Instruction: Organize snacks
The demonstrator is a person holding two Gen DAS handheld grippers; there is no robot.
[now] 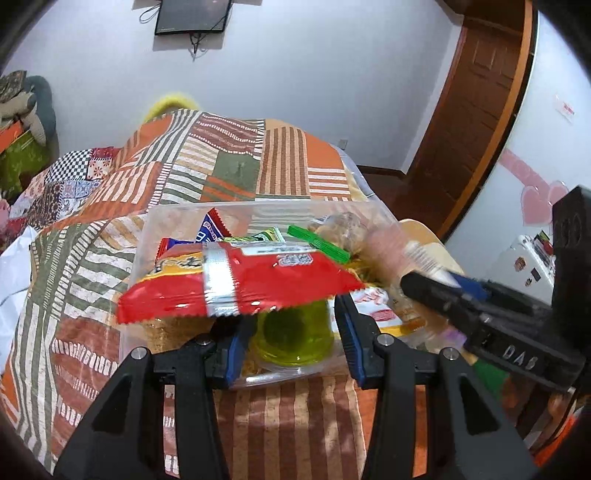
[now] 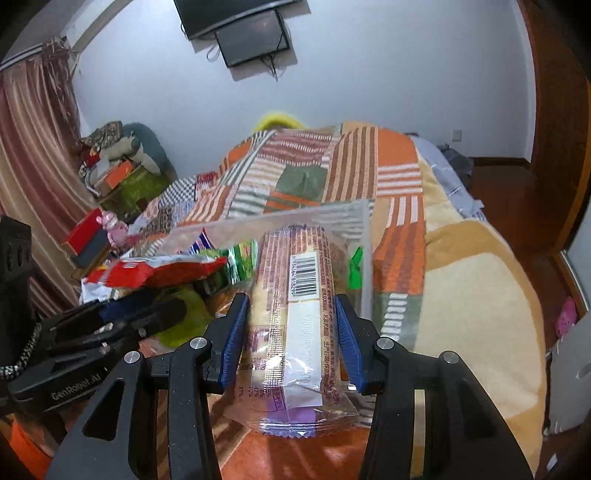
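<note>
The step in hand looks like loading. A clear plastic bin (image 1: 258,205) sits on the near end of a bed and is already heaped with snacks, and both tools hang at its near edge.

The right gripper (image 2: 291,301) is clenched on a long clear-wrapped biscuit packet (image 2: 295,332). The packet is held lengthwise with its barcode up, over the right part of the bin. My reading is that the next move is to carry this packet forward over the rim and find a gap in the pile before letting go. The heap is high and loose, so the packet could slide back out.

The left gripper (image 1: 290,321) has its pads apart. A red snack packet (image 1: 258,280) lies across its left fingertip, and a green jelly cup (image 1: 291,332) shows between the pads. I cannot tell whether it grips either one.

The bin rests on a patchwork bedspread (image 1: 110,258) in orange, olive and brown stripes, soft and uneven underfoot for the bin. Beyond it are a white wall with a mounted screen (image 1: 192,16) and a wooden door (image 1: 480,92) on the right. A striped curtain (image 2: 33,147) hangs far left, and dark wood floor (image 2: 498,184) lies to the right of the bed.
</note>
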